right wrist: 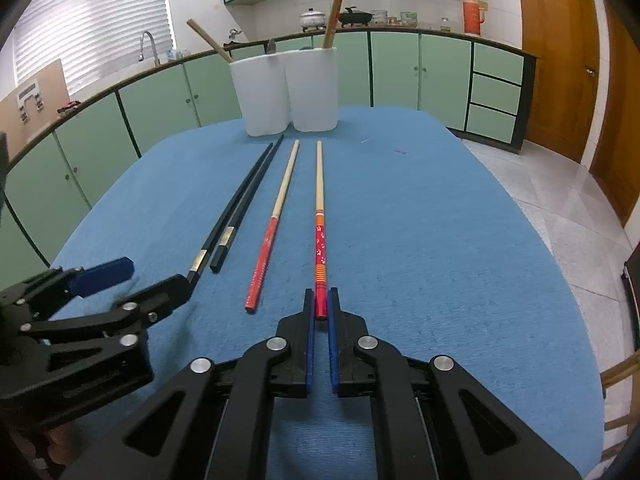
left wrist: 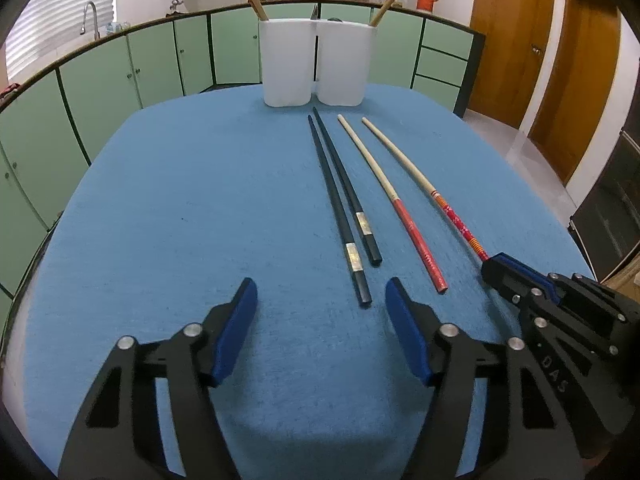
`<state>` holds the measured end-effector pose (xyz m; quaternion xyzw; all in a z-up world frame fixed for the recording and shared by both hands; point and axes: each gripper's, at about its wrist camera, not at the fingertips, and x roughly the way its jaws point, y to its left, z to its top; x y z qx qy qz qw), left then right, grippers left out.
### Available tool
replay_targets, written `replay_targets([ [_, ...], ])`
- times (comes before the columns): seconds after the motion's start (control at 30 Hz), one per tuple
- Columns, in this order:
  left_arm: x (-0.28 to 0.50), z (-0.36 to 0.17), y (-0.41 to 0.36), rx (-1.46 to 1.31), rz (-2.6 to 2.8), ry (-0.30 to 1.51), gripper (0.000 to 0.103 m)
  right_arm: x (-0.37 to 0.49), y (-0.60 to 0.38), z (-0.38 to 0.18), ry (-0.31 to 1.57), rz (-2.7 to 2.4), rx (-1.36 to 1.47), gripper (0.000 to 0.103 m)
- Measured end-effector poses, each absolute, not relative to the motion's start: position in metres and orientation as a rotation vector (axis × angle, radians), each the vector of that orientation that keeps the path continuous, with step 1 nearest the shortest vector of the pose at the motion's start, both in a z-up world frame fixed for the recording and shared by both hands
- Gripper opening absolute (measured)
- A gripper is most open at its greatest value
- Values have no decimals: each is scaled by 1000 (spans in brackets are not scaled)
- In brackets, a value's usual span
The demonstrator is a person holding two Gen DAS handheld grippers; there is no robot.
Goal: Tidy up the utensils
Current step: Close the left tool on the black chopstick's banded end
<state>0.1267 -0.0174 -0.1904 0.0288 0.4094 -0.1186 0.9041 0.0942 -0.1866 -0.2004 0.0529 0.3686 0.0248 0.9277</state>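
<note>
Both grippers sit nearest: left gripper [left wrist: 320,292] spread wide over the blue tabletop [left wrist: 180,200], right gripper [right wrist: 320,304] clenched on the patterned chopstick [right wrist: 319,240]. Two white holders [left wrist: 316,60] stand beyond black chopsticks [left wrist: 344,216] and a red-handled chopstick [left wrist: 400,208].

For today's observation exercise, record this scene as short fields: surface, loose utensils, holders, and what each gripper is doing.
surface: blue table
loose utensils: two black chopsticks, plain red-handled chopstick, patterned red chopstick
holders: two white cups at the far edge, chopsticks standing in each
left gripper: open, holding nothing
right gripper: fingers closed on the patterned red chopstick's near end
</note>
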Motion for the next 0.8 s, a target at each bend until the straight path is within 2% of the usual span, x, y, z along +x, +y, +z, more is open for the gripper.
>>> replay_targets([
  [0.17, 134, -194, -23, 52, -233, 857, 54, 94, -189, -200, 754, 53, 115, 6],
  [0.3, 135, -196, -26, 46, -240, 861, 43, 95, -190, -201, 756, 53, 125, 6],
  [0.47, 133, -197, -29, 32, -239, 862, 41, 97, -191, -202, 761, 57, 130, 6],
  [0.63, 131, -198, -31, 19, -260, 858, 19, 98, -193, -203, 766, 56, 137, 6],
  [0.73, 130, -198, -31, 9, -270, 857, 11, 98, -192, -204, 770, 55, 132, 6],
  [0.8, 131, -199, -29, -4, -273, 859, 9, 99, -193, -204, 770, 55, 135, 6],
])
